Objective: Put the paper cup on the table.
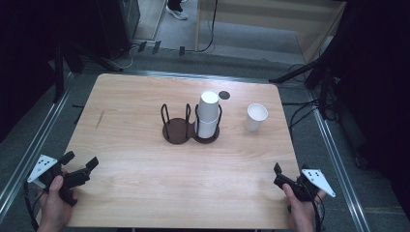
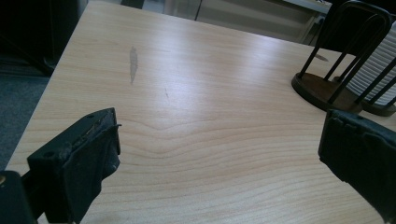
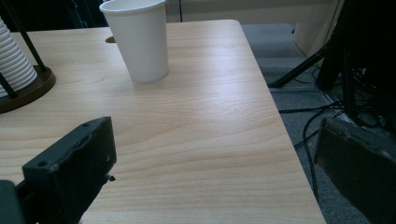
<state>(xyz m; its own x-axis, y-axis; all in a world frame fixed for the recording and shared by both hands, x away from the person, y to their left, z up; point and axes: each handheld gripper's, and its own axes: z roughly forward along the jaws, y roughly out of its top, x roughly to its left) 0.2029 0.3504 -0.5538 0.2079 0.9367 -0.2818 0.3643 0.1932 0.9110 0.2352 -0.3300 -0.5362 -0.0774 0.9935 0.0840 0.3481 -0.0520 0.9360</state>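
We held left gripper [image 1: 80, 163] and right gripper [image 1: 284, 175] wide open, empty, near table [image 1: 145, 164] front corners, well apart from single paper cup [image 1: 255, 117] beside cup holder [image 1: 189, 128].

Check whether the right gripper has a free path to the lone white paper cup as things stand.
Probably yes. The right gripper sits open at the table's near right corner, and bare table lies between its jaws and the upright cup; the cup holder stands off to the side.
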